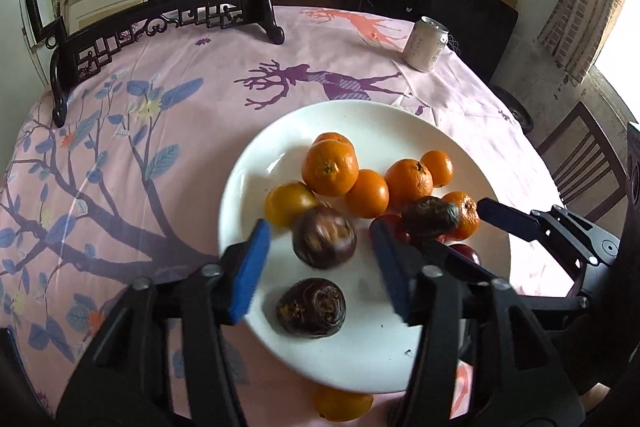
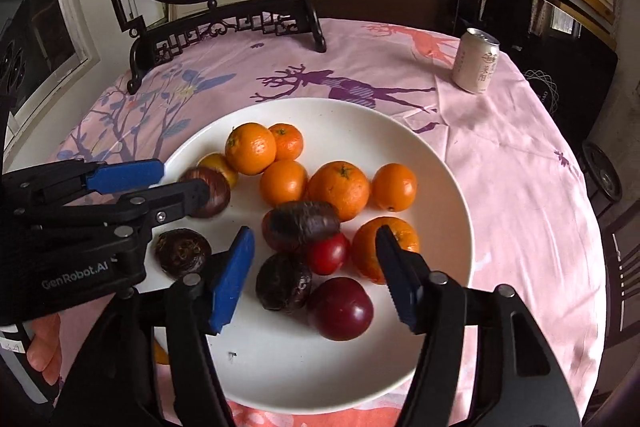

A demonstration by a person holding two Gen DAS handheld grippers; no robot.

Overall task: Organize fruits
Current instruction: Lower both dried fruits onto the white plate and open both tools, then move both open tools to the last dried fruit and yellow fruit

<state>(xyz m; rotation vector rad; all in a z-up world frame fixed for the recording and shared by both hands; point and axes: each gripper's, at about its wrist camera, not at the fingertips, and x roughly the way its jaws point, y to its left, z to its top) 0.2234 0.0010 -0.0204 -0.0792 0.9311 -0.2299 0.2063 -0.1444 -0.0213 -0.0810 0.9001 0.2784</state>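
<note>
A white plate (image 1: pixel 360 113) (image 2: pixel 320 103) holds several oranges (image 1: pixel 330 167) (image 2: pixel 338 189), dark wrinkled passion fruits and red plums. My left gripper (image 1: pixel 320 263) hangs open over the plate's left part. A blurred passion fruit (image 1: pixel 324 237) (image 2: pixel 208 197) lies between its blue pads without touching them, and another passion fruit (image 1: pixel 311 308) (image 2: pixel 183 253) sits nearer. My right gripper (image 2: pixel 316 267) is open above a dark fruit (image 2: pixel 284 281), a small red plum (image 2: pixel 328 253) and a large red plum (image 2: pixel 340 307). An oblong dark fruit (image 2: pixel 300 231) (image 1: pixel 430 217) rests just beyond. Nothing is gripped.
A pale drink can (image 1: pixel 426 45) (image 2: pixel 478 61) stands at the back right of the pink deer-print tablecloth. A round painted screen on a black carved stand (image 1: pixel 160 23) (image 2: pixel 224 23) occupies the back left. One orange (image 1: pixel 342 405) lies on the cloth at the plate's near edge. A chair (image 1: pixel 580 163) stands at the right.
</note>
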